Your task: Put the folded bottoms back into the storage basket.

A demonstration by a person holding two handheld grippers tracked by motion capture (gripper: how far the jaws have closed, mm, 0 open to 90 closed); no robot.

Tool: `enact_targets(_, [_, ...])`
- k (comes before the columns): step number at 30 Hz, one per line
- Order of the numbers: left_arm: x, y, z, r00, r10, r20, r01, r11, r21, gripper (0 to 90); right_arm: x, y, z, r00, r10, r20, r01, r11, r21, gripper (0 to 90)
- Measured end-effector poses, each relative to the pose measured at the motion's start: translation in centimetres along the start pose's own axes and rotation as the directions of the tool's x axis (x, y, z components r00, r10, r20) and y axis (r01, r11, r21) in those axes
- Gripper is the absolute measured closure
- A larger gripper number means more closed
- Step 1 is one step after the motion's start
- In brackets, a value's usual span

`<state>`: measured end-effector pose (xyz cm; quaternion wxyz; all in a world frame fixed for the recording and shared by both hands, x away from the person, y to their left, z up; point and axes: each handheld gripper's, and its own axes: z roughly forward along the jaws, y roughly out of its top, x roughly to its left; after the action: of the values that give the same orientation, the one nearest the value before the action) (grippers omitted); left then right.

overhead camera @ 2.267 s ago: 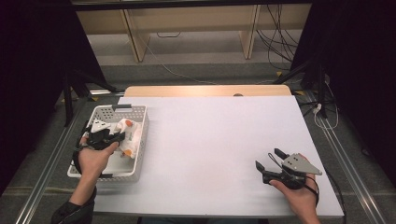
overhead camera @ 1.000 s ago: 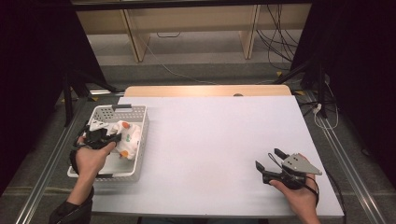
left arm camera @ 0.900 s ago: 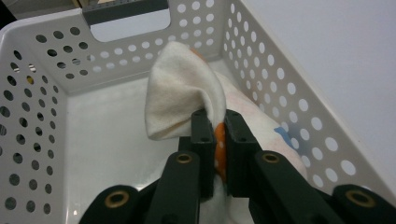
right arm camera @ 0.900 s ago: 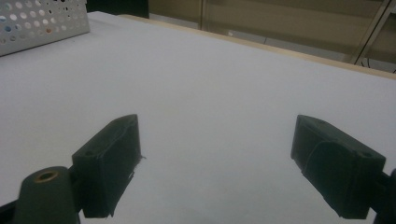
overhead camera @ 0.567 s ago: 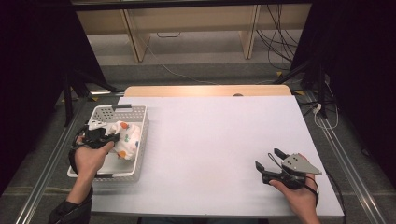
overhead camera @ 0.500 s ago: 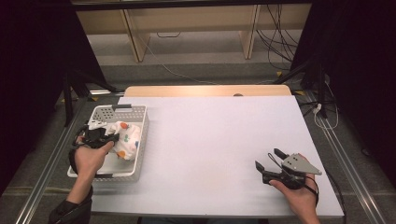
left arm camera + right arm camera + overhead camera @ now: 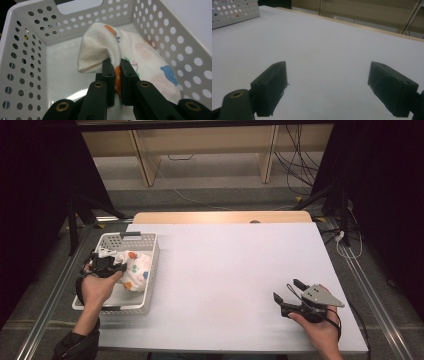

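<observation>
The bench (image 7: 225,275) is a wide white sheet over a wooden top whose far edge shows as a tan strip. Between the two claws nearly all of its surface is bare, a broad open stretch running from the basket's right wall across to the right claw and on to the far edge. Its near and right edges lie close to the right claw; beyond them run metal rails and grey floor.

The white perforated plastic basket (image 7: 150,270) stands at the bench's left edge, around the left claw. Its walls are pierced with round holes, and a handle slot is cut in the far wall ahead of the claw. In the left gripper view the right wall rises close beside the cloth, while to the claw's left there is bare basket floor up to the left wall.

The cloth (image 7: 140,57), cream with orange, blue and pink printed shapes, lies bunched in the basket against the right wall, directly in front of the left claw. A raised fold of it stands up between the jaws.

The left claw (image 7: 115,72) is clamped on that fold, its jaws together with only the fabric between them. The right claw (image 7: 327,87) rests low over the bare bench near the front right corner, well apart from the basket, its jaws wide apart with nothing between them.

No writing or brand can be read anywhere.
</observation>
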<state>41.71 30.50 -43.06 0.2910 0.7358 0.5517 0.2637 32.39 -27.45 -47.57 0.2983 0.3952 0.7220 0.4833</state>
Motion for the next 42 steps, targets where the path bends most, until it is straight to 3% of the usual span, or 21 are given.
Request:
enact_targets(11, [0.2, -0.1, 0.6, 0.9995, 0.024, -0.022, -0.024, 0.9995, 0.022, 83.3, 0.0, 0.0, 0.0, 1.0, 0.0, 0.001, 0.0, 1.0, 0.005, 16.6])
enact_targets(42, [1.0, -0.6, 2.3, 0.9978, 0.002, -0.066, 0.004, 0.9962, 0.087, 83.3, 0.0, 0.0, 0.0, 1.0, 0.0, 0.001, 0.0, 1.0, 0.005, 16.6])
